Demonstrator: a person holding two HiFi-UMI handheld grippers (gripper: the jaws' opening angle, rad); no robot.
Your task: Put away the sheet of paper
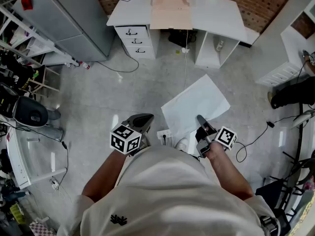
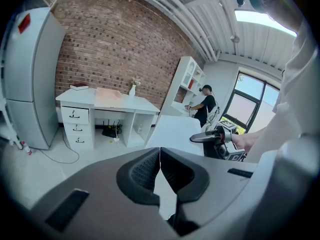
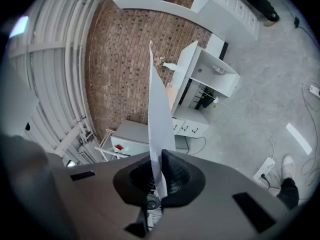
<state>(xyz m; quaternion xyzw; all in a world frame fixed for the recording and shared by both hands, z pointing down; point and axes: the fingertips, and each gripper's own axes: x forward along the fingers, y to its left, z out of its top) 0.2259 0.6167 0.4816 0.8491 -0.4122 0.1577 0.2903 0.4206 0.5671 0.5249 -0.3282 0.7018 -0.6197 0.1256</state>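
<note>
**A:** How's the sheet of paper (image 1: 197,104) going to handle?

**B:** I'm guessing light and floppy, creasing easily, so pinching it near an edge is the way to go. The right gripper (image 1: 202,122) is clamping it at the end farthest from the desk (image 1: 216,14). The rest is sticking out toward the desk, hanging in the air well short of it.

**A:** And the left gripper (image 1: 141,123)?

**B:** It's sitting clenched on nothing, about as far from the desk as the right one, and it isn't touching the sheet.
</note>
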